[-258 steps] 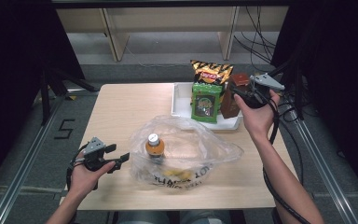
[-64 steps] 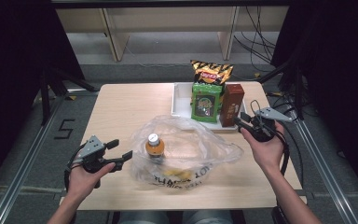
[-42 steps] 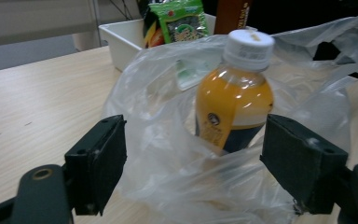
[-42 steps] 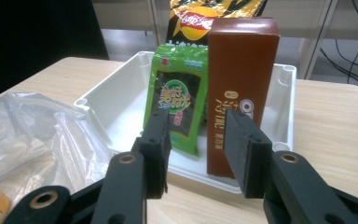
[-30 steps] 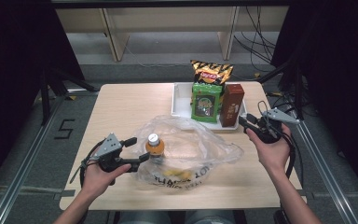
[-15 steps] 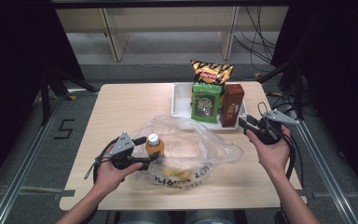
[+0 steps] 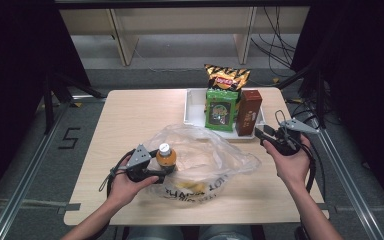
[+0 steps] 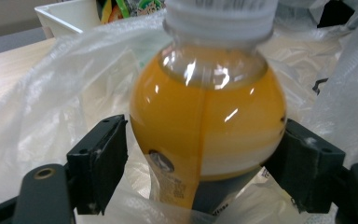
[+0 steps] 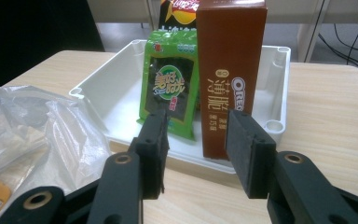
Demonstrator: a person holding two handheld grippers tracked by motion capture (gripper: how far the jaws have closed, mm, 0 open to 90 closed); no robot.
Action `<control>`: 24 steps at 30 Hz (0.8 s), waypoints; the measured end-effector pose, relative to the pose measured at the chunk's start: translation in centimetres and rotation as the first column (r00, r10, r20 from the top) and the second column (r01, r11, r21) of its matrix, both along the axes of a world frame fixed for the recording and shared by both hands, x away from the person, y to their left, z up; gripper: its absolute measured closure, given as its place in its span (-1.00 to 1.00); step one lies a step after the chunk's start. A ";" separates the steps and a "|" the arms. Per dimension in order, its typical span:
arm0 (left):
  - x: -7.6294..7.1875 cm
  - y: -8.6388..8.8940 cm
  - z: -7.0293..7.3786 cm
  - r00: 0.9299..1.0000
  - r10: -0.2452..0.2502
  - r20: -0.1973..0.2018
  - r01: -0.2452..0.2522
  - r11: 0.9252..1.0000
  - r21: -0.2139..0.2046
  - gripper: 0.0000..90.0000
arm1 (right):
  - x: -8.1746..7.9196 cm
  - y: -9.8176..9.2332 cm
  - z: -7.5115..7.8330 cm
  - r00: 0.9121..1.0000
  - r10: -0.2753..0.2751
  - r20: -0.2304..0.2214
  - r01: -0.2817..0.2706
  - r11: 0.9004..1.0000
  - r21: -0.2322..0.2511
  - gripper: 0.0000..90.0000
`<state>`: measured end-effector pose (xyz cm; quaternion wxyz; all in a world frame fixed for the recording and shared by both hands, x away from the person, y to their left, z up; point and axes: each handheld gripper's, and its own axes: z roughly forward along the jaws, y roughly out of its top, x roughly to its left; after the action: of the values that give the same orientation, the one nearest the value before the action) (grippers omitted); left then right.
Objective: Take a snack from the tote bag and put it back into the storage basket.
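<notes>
An orange-juice bottle (image 7: 165, 156) with a white cap stands upright inside a clear plastic bag (image 7: 205, 160) at the table's front middle. My left gripper (image 7: 167, 168) reaches in from the left. Its jaws stand either side of the bottle's (image 8: 205, 121) round body; the left pad (image 8: 100, 163) shows a narrow gap, and the right pad (image 8: 303, 163) sits at the bottle's edge. My right gripper (image 7: 258, 134) hovers open and empty in front of the white tray (image 7: 192, 107), pointing at the brown Oreo box (image 9: 230, 70) and the green seaweed packet (image 9: 170, 84).
The tray at the back right holds the green packet (image 7: 221, 110), the brown box (image 7: 249, 112) and a yellow-black chip bag (image 7: 226, 77) behind them. Some yellow-labelled item lies low in the bag (image 7: 187, 186). Bare tabletop (image 7: 135, 115) spreads at the back left.
My left gripper has moved right and down along the table to the bottle, and its jaws now stand around it. The right hand has stayed where it was.
</notes>
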<state>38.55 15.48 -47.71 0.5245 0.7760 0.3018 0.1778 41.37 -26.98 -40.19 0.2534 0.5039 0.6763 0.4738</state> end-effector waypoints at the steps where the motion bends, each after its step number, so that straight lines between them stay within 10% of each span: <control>1: 0.0 -0.1 -0.1 1.000 0.001 0.000 -0.001 1.000 0.000 -0.50 | 0.0 0.1 -0.1 1.000 -0.006 0.003 0.006 1.000 0.007 0.32; 24: 0.4 -0.7 -0.8 1.000 -0.006 0.026 0.005 1.000 0.029 -0.28 | 0.0 0.0 -0.4 1.000 -0.005 -0.021 0.006 1.000 0.017 0.30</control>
<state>38.94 14.82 -48.56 0.5177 0.7819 0.2903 0.1906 41.35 -26.99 -40.54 0.2434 0.5128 0.6735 0.4735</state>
